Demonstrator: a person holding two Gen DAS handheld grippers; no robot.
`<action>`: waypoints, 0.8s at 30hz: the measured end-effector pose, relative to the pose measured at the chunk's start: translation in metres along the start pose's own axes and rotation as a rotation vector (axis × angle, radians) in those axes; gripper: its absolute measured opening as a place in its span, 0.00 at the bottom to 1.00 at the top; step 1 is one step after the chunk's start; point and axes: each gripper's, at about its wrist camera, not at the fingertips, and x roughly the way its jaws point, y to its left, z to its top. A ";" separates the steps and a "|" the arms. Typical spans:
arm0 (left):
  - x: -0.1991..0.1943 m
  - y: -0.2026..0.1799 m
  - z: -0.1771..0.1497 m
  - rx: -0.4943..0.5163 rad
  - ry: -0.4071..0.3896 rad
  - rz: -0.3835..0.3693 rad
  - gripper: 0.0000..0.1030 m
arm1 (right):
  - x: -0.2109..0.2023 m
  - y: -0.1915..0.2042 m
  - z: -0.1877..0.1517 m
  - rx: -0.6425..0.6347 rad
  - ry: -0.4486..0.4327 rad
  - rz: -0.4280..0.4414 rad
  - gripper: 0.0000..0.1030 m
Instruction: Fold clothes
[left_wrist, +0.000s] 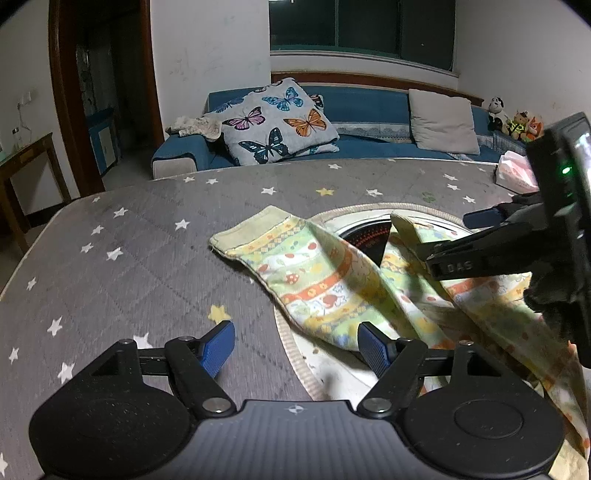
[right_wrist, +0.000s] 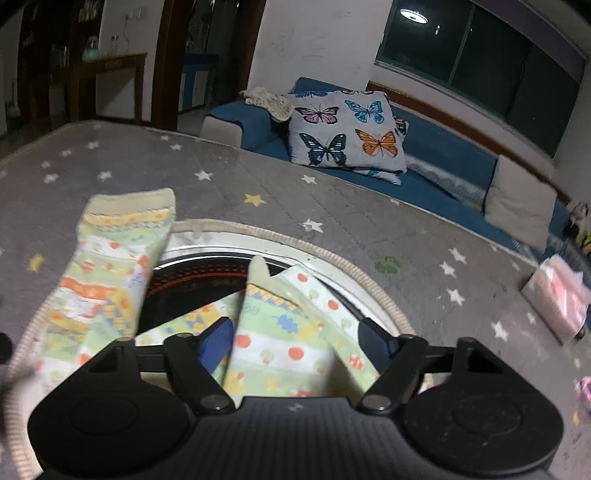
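A small pair of trousers with a green, yellow and orange print lies on the grey star-patterned table cover (left_wrist: 147, 240), its two legs spread apart. The left leg (left_wrist: 314, 277) (right_wrist: 107, 280) runs up to a pale cuff. The right leg (left_wrist: 480, 295) (right_wrist: 288, 325) crosses the round opening. My left gripper (left_wrist: 297, 345) is open at the near edge of the left leg, with its right pad (left_wrist: 373, 349) beside the cloth. My right gripper (right_wrist: 295, 345) (left_wrist: 450, 240) hangs over the right leg, open, with that leg's cloth lying between its jaws.
A round rimmed opening (left_wrist: 369, 236) (right_wrist: 207, 277) with a dark heater inside sits mid-table under the trousers. A pink tissue pack (left_wrist: 515, 171) (right_wrist: 557, 295) lies at the right. Behind the table is a blue sofa with a butterfly cushion (left_wrist: 273, 122). A wooden side table (left_wrist: 22, 166) stands far left.
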 end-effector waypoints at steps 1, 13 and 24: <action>0.002 0.000 0.003 0.003 -0.001 -0.002 0.73 | 0.003 -0.001 0.000 0.001 0.008 -0.005 0.55; 0.006 -0.019 0.028 0.034 -0.042 -0.023 0.73 | -0.063 -0.057 -0.019 0.119 -0.070 -0.070 0.03; 0.021 -0.049 0.038 0.088 -0.030 -0.059 0.73 | -0.174 -0.145 -0.102 0.281 -0.097 -0.284 0.03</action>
